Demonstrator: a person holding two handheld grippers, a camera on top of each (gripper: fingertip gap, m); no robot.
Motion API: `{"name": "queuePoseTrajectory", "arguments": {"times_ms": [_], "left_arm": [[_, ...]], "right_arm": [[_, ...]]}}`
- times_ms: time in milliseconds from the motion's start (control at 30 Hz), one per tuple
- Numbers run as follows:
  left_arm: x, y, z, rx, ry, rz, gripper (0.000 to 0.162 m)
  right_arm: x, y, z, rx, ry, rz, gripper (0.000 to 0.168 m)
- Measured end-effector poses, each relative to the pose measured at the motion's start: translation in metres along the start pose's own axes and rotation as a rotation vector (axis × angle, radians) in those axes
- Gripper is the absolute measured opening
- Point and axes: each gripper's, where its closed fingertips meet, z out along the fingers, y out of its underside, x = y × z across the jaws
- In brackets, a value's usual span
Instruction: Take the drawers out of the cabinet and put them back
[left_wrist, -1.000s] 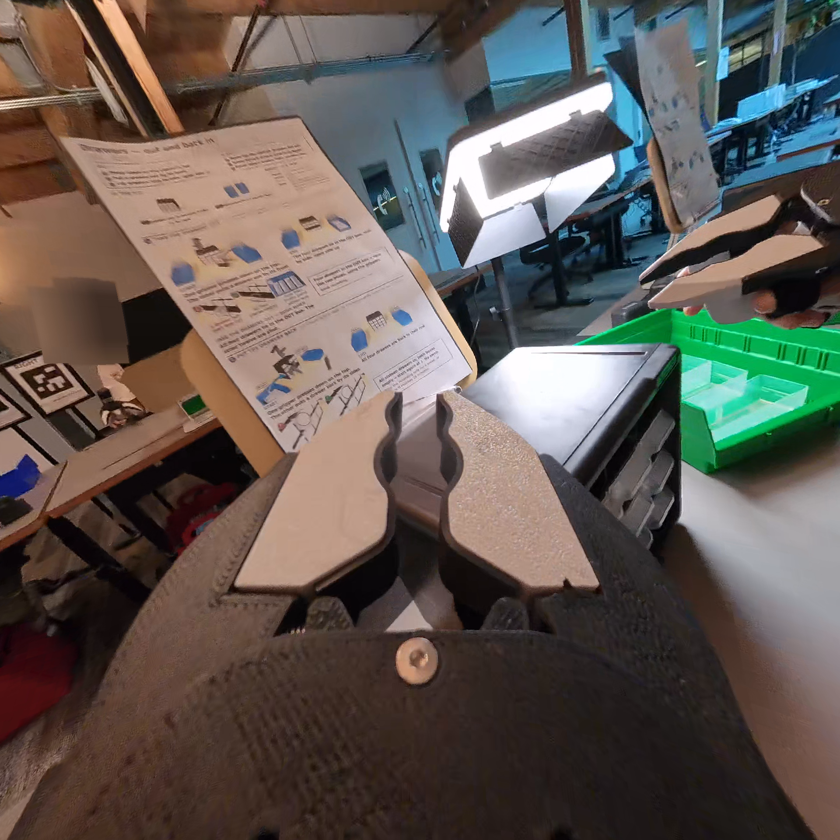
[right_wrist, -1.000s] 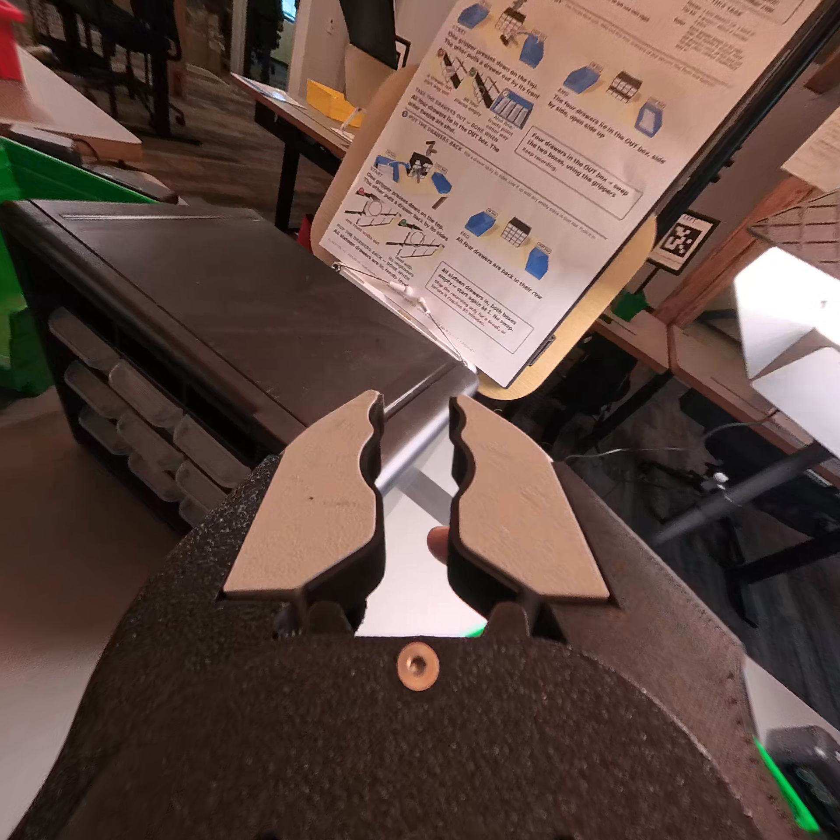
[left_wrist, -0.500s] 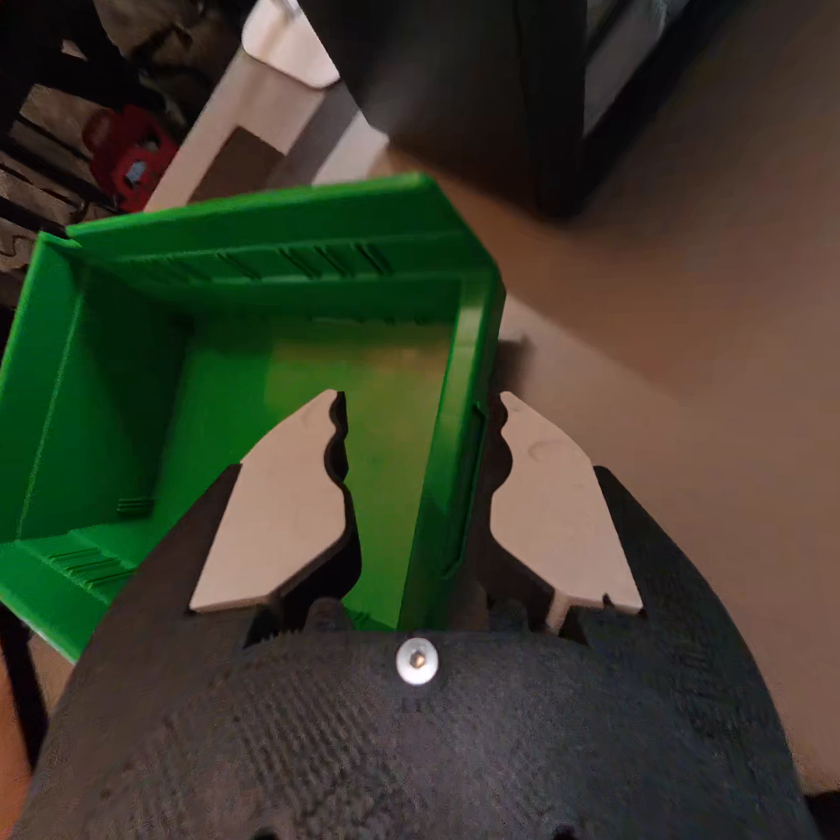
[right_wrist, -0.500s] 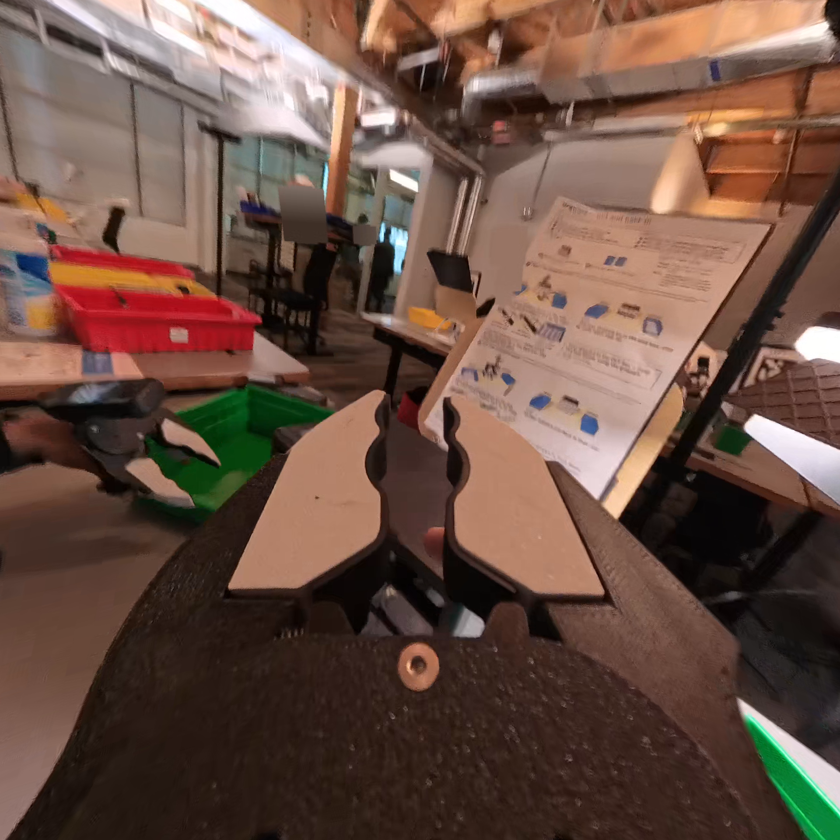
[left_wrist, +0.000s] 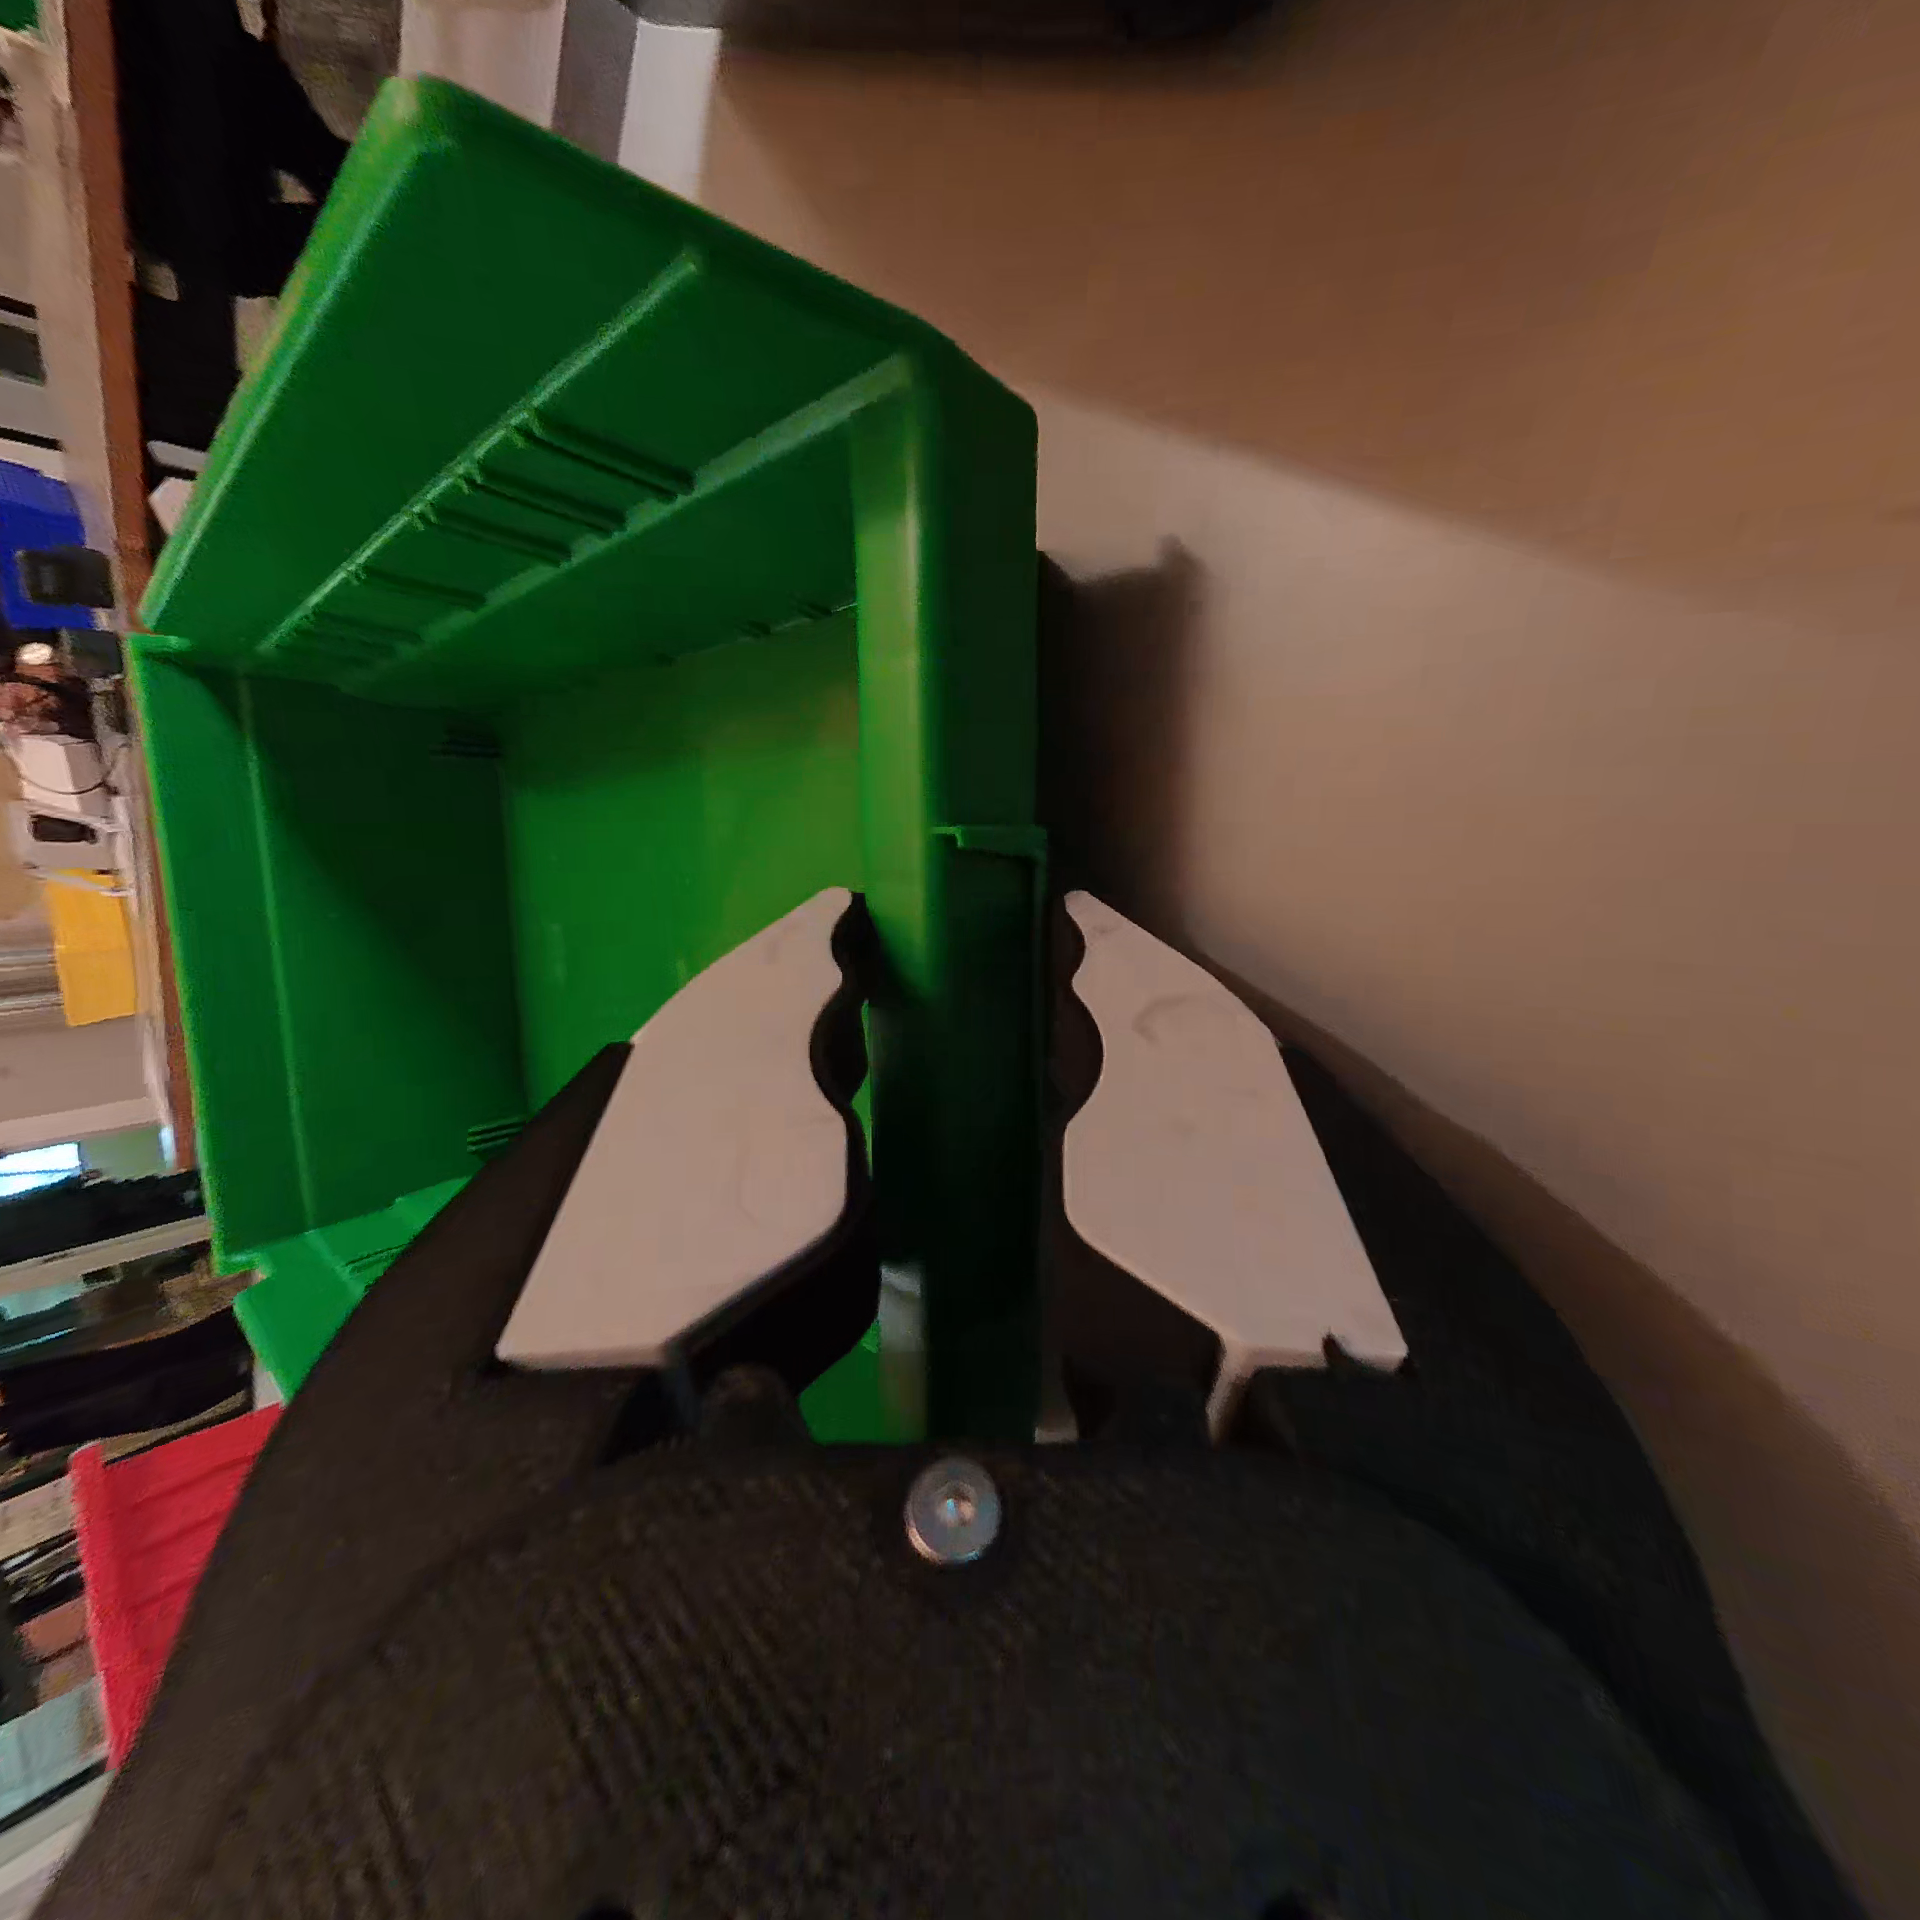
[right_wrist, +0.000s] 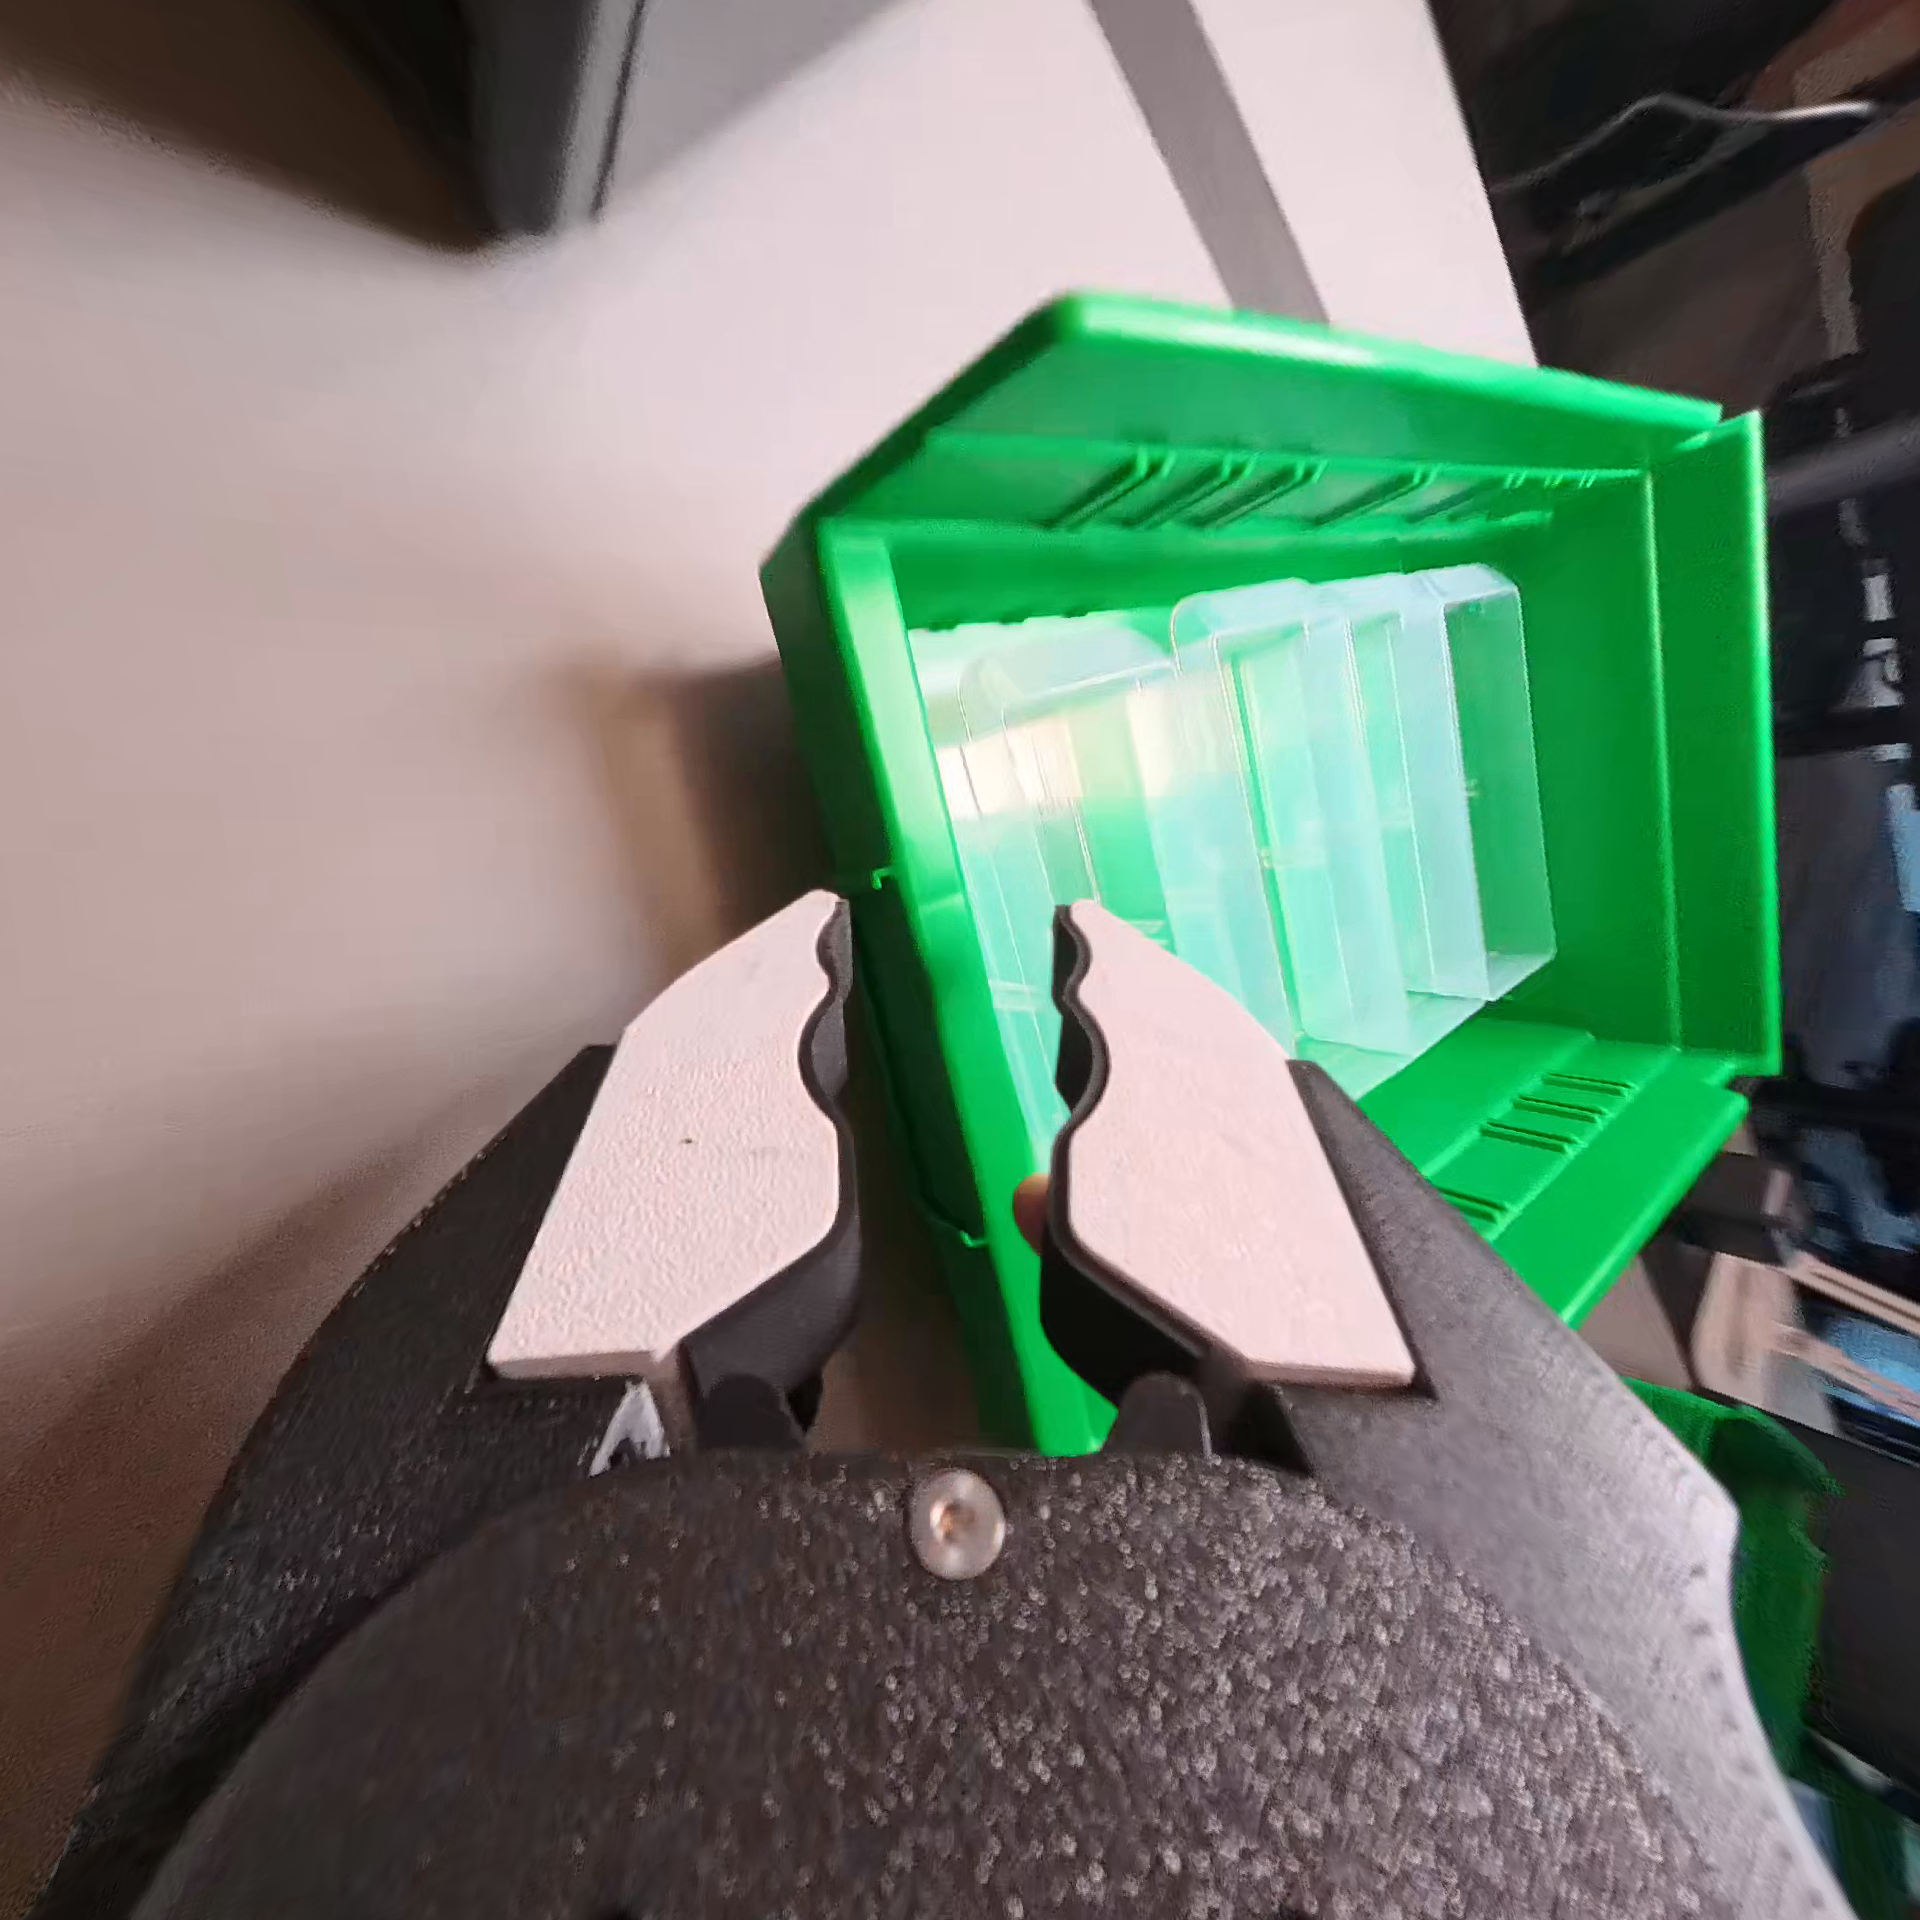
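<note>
In the left wrist view an empty green bin (left_wrist: 436, 935) sits on the beige table (left_wrist: 1507, 675). My left gripper (left_wrist: 956, 914) straddles its near side wall, one finger inside and one outside, with the pads pressed against it. In the right wrist view a second green bin (right_wrist: 1704, 727) holds several clear plastic drawers (right_wrist: 1351, 810) lying side by side. My right gripper (right_wrist: 951, 914) straddles that bin's near wall and is closed on it. A dark corner of the cabinet (right_wrist: 520, 104) shows blurred at the top.
The left bin lies close to the table's left edge, with a red object (left_wrist: 156, 1558) and a yellow bin (left_wrist: 94, 945) off the table beyond it. The right bin lies near the table's right edge, and another green edge (right_wrist: 1766, 1507) shows at lower right.
Both grippers swung down from over the cabinet to the bins. The left closed from wide open onto its bin's wall. The right opened a little and now clamps the other bin's wall.
</note>
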Motion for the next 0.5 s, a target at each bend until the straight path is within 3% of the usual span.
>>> {"name": "queuePoseTrajectory", "arguments": {"times_ms": [100,167,267,500], "left_arm": [[0.012,-0.004,-0.009,0.016,0.065,-0.002,0.033],[0.023,-0.007,-0.018,0.013,0.119,0.013,0.032],[0.043,-0.017,-0.033,0.052,0.193,0.046,0.032],[0.076,-0.037,-0.056,0.198,0.275,0.168,0.031]], "right_arm": [[-0.003,0.006,0.015,-0.041,0.006,-0.066,0.038],[-0.009,0.002,0.019,-0.028,-0.022,-0.095,0.027],[-0.014,-0.003,0.019,-0.023,0.008,-0.197,0.026],[-0.077,-0.019,-0.021,0.086,-0.067,-0.344,0.026]]}}
